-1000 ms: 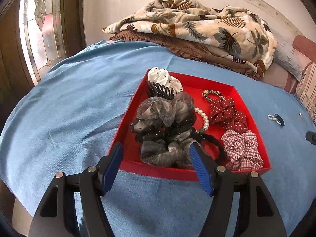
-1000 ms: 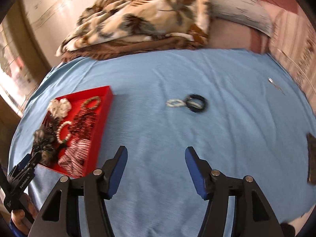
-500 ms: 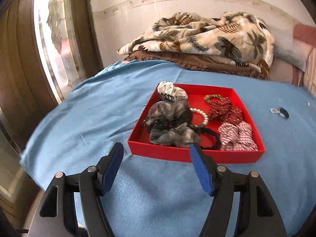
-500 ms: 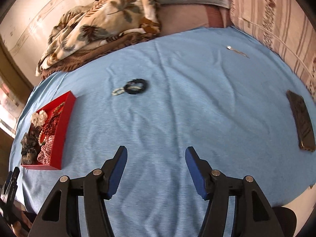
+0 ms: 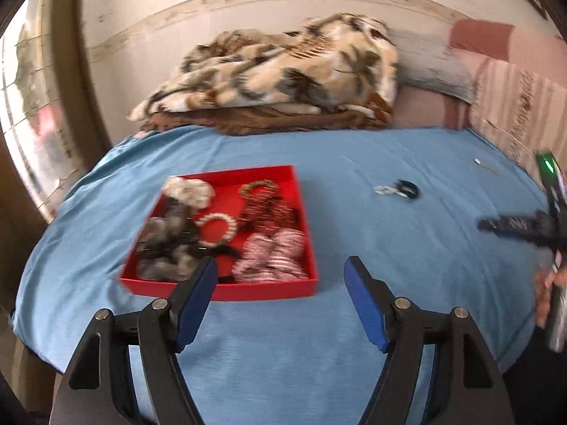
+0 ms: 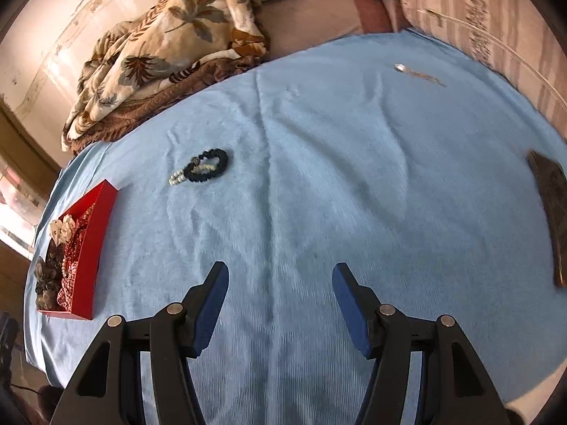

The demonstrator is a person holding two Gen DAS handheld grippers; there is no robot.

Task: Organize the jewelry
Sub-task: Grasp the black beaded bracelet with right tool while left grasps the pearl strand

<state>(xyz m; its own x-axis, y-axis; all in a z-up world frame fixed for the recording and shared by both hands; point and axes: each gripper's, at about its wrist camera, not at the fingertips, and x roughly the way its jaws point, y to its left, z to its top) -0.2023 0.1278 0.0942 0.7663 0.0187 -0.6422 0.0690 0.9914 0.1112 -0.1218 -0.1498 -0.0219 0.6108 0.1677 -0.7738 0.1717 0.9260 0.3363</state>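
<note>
Jewelry and hair pieces are what I'm sorting, and they lie on the blue bedspread (image 6: 319, 184), the largest thing I can see. At its far edge sits a heap of leaf-print blankets (image 5: 283, 74). Next in size is the red tray (image 5: 301, 288), resting on the spread toward my left side. It holds grey scrunchies (image 5: 163, 244), a red checked scrunchie (image 5: 273, 256), a dark red dotted one (image 5: 265, 212), a white one (image 5: 189, 191), a pearl bracelet (image 5: 218, 228) and a gold beaded ring (image 5: 257, 187); the left view is blurred, so finer detail escapes me.

My left gripper (image 5: 280, 297) hovers just in front of the tray, spread wide with nothing between its blue pads. My right gripper (image 6: 280, 301) hangs over bare spread, likewise wide apart and holding nothing.

A dark flat object (image 6: 551, 212) lies at the right edge of the spread. Well apart from the tray, a black hair tie (image 6: 209, 170) lies touching a small pale beaded bracelet (image 6: 179, 177). Farther off rests a thin silvery piece (image 6: 418, 74).
</note>
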